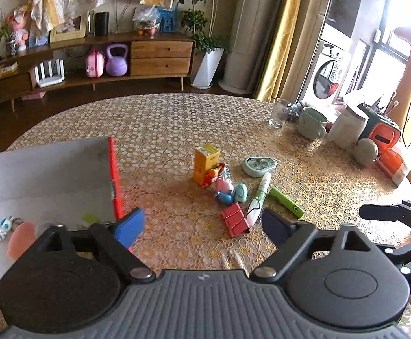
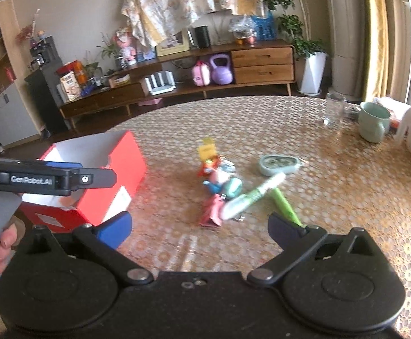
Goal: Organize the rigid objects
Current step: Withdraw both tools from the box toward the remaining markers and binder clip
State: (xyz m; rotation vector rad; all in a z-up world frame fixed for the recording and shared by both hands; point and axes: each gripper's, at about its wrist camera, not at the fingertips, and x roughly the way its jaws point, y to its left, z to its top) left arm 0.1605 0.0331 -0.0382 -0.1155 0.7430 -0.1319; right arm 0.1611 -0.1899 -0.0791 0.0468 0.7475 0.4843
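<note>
A red box [image 1: 115, 180] with a white inside stands at the table's left; a small robot figure [image 1: 4, 227] and a pink piece [image 1: 21, 240] lie in it. In the middle lies a heap: a yellow carton [image 1: 205, 162], small toy figures [image 1: 223, 188], a red binder clip [image 1: 235, 220], a white-green pen [image 1: 257, 200], a green tube [image 1: 287, 202] and a pale oval case [image 1: 259, 165]. My left gripper [image 1: 205, 227] is open, empty, just short of the clip, beside the box. My right gripper [image 2: 199, 231] is open and empty, near the clip [image 2: 212, 212] and pen [image 2: 252, 196].
At the far right of the table [image 1: 163, 124] stand a glass [image 1: 278, 113], a green mug [image 1: 312, 123], a white jar [image 1: 346, 125] and an orange-green holder [image 1: 380, 132]. A hand [image 2: 3, 247] holds the left gripper's body [image 2: 36, 179] over the red box [image 2: 115, 180].
</note>
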